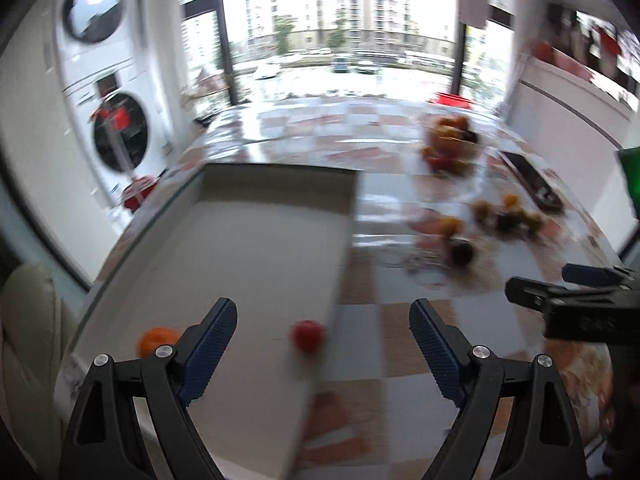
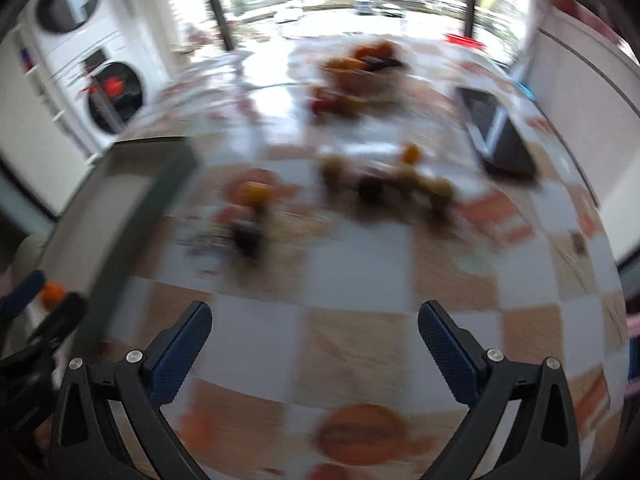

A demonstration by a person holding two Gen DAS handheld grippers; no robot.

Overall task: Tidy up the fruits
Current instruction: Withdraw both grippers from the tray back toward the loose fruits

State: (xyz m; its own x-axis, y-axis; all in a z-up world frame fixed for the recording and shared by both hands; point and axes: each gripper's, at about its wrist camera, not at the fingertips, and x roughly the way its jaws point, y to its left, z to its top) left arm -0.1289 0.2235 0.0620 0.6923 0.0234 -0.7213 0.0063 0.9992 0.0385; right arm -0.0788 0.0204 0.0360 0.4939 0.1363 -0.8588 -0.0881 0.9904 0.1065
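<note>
A shallow grey box (image 1: 256, 248) lies on the checkered table, with a red fruit (image 1: 307, 335) and an orange fruit (image 1: 157, 340) inside near its front. My left gripper (image 1: 323, 322) hovers open over the box's front right corner, nothing between its fingers. My right gripper (image 2: 315, 324) is open above bare tablecloth, holding nothing; its tips (image 1: 536, 294) show at the right of the left wrist view. Loose fruits (image 2: 384, 180) lie scattered mid-table, among them an orange one (image 2: 252, 194) and a dark one (image 2: 246, 236). A bowl of fruit (image 2: 360, 68) stands farther back. The grey box (image 2: 120, 196) shows at left.
A dark phone-like slab (image 2: 500, 136) lies at the right of the table. Stacked washing machines (image 1: 112, 120) stand to the left, a large window behind the table. A red container (image 1: 450, 100) sits at the far edge. A pale cushioned seat (image 1: 28, 320) is at the near left.
</note>
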